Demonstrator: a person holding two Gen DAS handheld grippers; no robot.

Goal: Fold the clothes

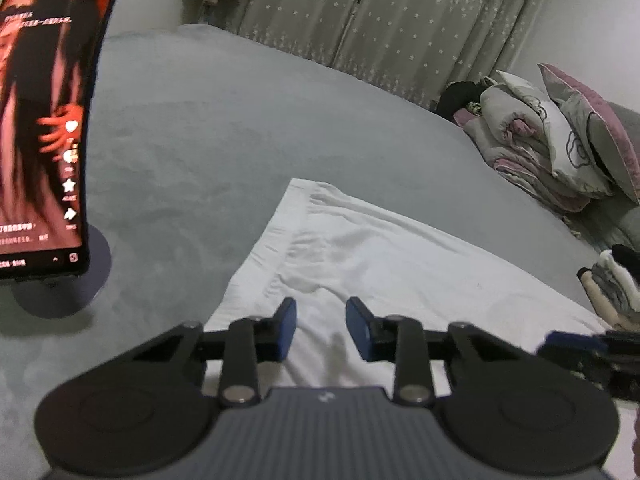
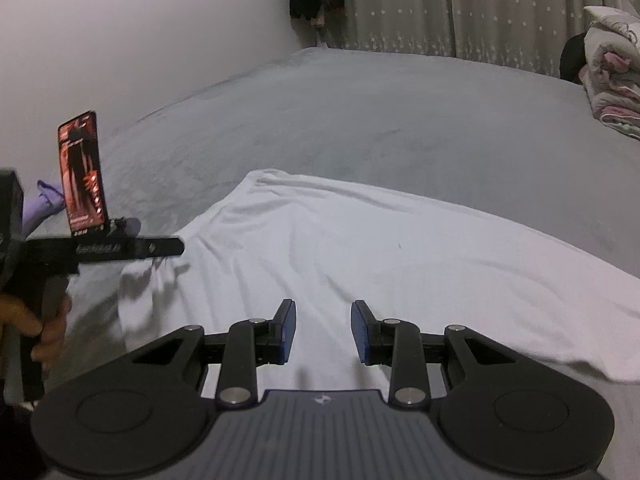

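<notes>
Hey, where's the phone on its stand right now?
The phone stands upright on the grey bed, far left in the left wrist view, just left of the white garment; the right wrist view shows it behind the left tongs.

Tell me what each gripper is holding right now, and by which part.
Nothing is held. The left gripper and the right gripper are both open above the white garment spread on the bed, with no cloth between the blue pads.

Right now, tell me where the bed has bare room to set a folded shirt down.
The bed is bare between the white garment and the curtains. It is crowded at the bedding pile, the small clothes stack and the phone on its stand.
</notes>
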